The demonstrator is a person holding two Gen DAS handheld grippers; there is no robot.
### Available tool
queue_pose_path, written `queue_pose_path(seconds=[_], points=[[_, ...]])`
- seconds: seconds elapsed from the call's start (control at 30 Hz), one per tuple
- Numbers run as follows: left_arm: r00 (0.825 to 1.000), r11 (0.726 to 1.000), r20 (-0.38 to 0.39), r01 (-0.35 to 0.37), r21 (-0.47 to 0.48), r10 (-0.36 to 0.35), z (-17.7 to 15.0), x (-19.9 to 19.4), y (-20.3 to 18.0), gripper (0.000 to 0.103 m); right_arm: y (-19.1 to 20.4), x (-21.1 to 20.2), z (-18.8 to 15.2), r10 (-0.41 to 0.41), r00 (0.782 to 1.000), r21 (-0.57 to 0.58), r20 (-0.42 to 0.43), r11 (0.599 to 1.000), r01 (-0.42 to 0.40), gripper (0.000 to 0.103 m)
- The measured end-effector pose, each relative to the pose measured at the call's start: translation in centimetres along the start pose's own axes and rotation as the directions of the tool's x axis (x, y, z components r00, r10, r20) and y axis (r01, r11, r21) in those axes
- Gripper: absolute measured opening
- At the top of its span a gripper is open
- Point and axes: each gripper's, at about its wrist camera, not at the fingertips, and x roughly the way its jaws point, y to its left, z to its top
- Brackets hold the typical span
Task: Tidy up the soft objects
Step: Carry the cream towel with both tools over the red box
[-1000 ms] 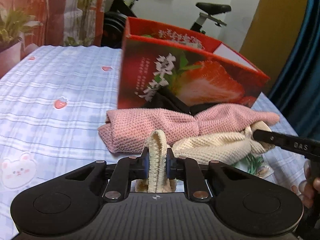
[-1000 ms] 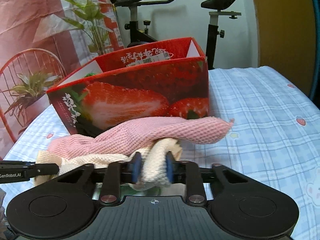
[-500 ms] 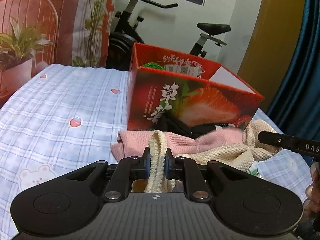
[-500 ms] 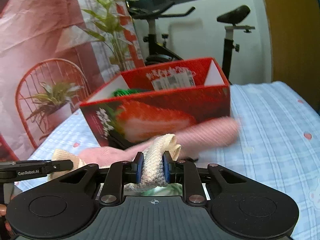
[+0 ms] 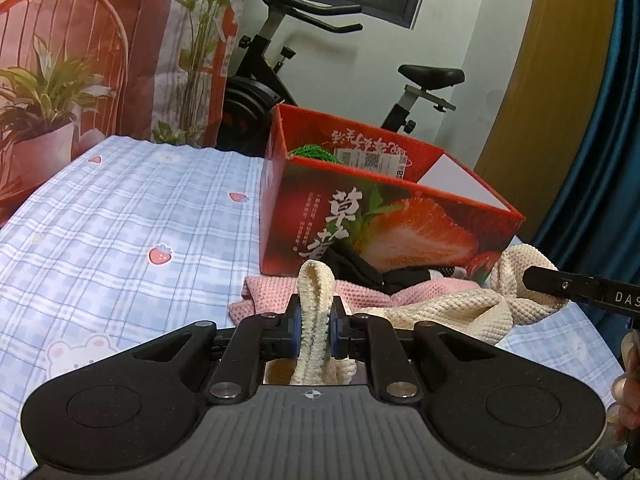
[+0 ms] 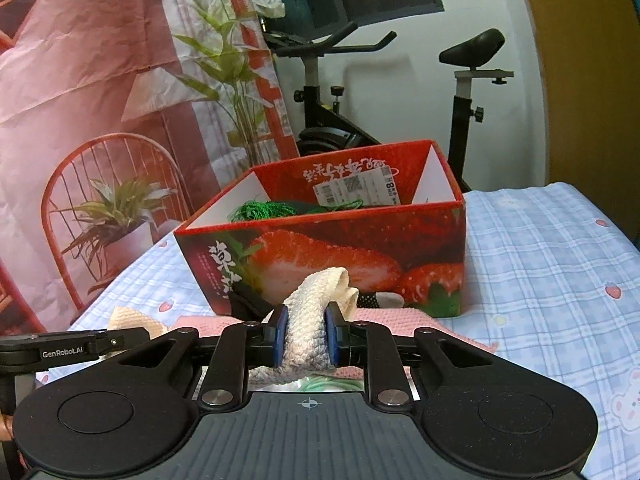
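Left wrist view: we see a cream cloth (image 5: 452, 312) stretched above a checked bedspread (image 5: 120, 240), before a strawberry box (image 5: 380, 216) and an exercise bike (image 5: 280, 72). Our left gripper (image 5: 315, 330) pinches one end and our right gripper (image 6: 306, 338) the other, over a pink cloth (image 5: 360, 296).

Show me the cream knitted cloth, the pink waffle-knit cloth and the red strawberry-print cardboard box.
cream knitted cloth (image 5: 452, 310), left wrist view, stretched middle.
pink waffle-knit cloth (image 5: 272, 294), left wrist view, left end.
red strawberry-print cardboard box (image 6: 320, 256), right wrist view, front wall.
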Motion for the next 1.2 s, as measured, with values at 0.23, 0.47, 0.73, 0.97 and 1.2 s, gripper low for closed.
queue_pose_path(seconds=[0.23, 0.47, 0.73, 0.97, 1.2], points=[[0.999, 1.0, 0.031, -0.006, -0.008, 0.006, 0.7, -0.5, 0.2, 0.014, -0.2, -0.3, 0.8, -0.002, 1.0, -0.002, 0.021, 1.0, 0.002, 0.018], [0.998, 1.0, 0.066, 0.002, 0.006, -0.002, 2.2, -0.8, 0.2, 0.014, -0.7, -0.4, 2.0, -0.007, 0.999, -0.002, 0.043, 1.0, 0.007, 0.018], [0.994, 0.999, 0.103, 0.028, 0.04, -0.032, 5.1, -0.8, -0.7, 0.014, -0.9, -0.1, 4.4, -0.01, 0.997, -0.018, 0.071, 1.0, 0.011, 0.018], [0.993, 0.996, 0.094, 0.068, 0.06, -0.073, 7.3, 0.2, -1.4, 0.014, -2.1, 0.6, 6.6, -0.025, 0.997, -0.02, 0.077, 0.999, 0.027, 0.018], [0.991, 0.994, 0.111, 0.067, 0.083, -0.077, 10.8, 2.3, -2.0, 0.014, -3.0, 1.8, 9.7, -0.039, 0.995, -0.031, 0.095, 0.999, 0.043, 0.018]])
